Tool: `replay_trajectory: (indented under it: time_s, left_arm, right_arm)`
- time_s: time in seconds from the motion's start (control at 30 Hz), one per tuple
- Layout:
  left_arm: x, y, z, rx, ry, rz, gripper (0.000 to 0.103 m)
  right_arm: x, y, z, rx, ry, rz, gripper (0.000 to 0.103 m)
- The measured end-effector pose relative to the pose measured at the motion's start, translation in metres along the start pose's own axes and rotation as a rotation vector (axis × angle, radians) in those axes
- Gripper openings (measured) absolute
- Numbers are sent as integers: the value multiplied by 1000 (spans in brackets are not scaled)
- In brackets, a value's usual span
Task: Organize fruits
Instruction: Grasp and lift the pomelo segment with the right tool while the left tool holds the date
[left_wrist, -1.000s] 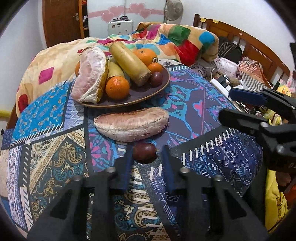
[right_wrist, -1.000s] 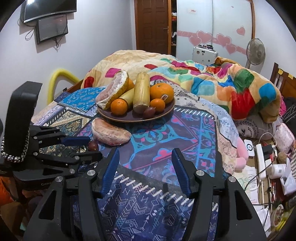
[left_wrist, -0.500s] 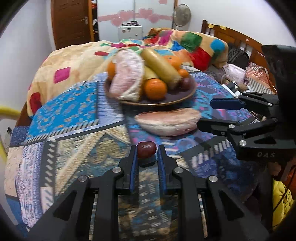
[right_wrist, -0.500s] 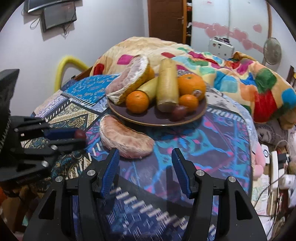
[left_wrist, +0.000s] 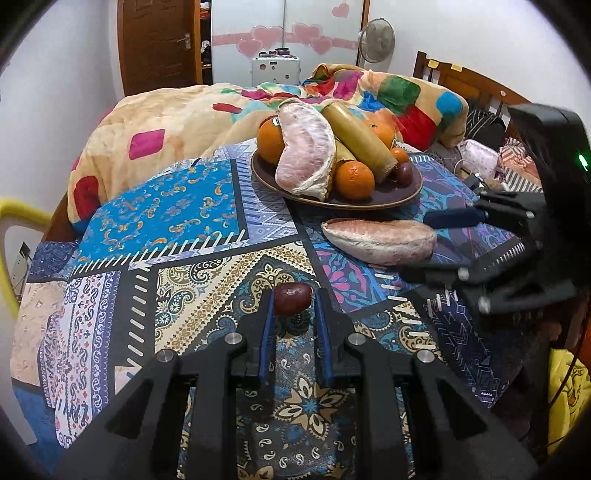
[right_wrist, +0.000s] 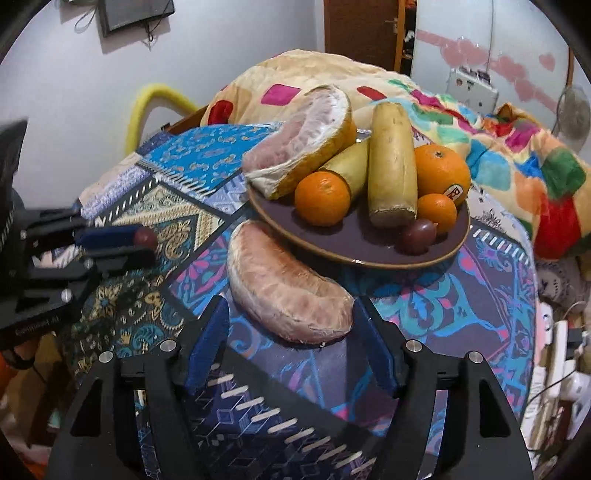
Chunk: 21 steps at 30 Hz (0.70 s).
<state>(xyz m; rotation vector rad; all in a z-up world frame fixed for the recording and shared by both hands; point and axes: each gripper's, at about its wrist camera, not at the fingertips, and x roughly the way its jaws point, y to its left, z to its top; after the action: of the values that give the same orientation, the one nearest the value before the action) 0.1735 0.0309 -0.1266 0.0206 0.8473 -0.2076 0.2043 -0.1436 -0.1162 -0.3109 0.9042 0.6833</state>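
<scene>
My left gripper (left_wrist: 293, 308) is shut on a small dark red fruit (left_wrist: 291, 294), held above the patterned cloth; it also shows in the right wrist view (right_wrist: 144, 238). A peeled pomelo wedge (right_wrist: 286, 290) lies on the cloth just in front of the brown plate (right_wrist: 369, 254). My right gripper (right_wrist: 290, 314) is open, its fingers either side of the wedge's near end, also seen in the left wrist view (left_wrist: 439, 240). The plate holds another pomelo wedge (right_wrist: 301, 138), oranges (right_wrist: 322, 197), a long yellow fruit (right_wrist: 391, 157) and a dark red fruit (right_wrist: 419, 230).
The patterned cloth (left_wrist: 184, 266) covers a round table with its edge close below me. A bed with a colourful blanket (left_wrist: 391, 92) lies behind. A yellow chair back (right_wrist: 155, 99) stands at the left. Chargers and clutter (right_wrist: 557, 354) lie at the right.
My left gripper closed on the small dark red fruit and lifted it off the cloth, moving left. My right gripper moved forward to straddle the loose pomelo wedge.
</scene>
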Motion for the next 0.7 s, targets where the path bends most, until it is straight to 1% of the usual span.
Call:
replay_trajectory:
  time_s: [0.17, 0.3, 0.43, 0.53, 0.6, 0.63, 0.67, 0.7]
  left_arm:
    - [-7, 1, -3, 3, -13, 3, 21]
    - [-12, 3, -5, 5, -17, 8, 21]
    - [-15, 6, -6, 7, -22, 13, 21]
    - [-16, 9, -6, 4, -27, 14, 21]
    - [-16, 10, -6, 3, -29, 11, 21]
    - [-15, 11, -6, 3, -27, 4, 21]
    - [-14, 12, -6, 4, -25, 0, 21]
    - [-13, 12, -6, 4, -25, 1, 21]
  right_arm:
    - [-11, 23, -8, -56, -2, 53, 66]
    - [-17, 29, -5, -60, -36, 11, 64]
    - [-10, 24, 9, -48, -46, -17, 64]
    - [5, 20, 20, -45, -24, -20, 64]
    - [16, 18, 24, -46, 11, 5, 59]
    - [21, 18, 25, -47, 28, 14, 55]
    - [27, 19, 25, -47, 51, 17, 54]
    - [28, 19, 25, -48, 38, 18, 54]
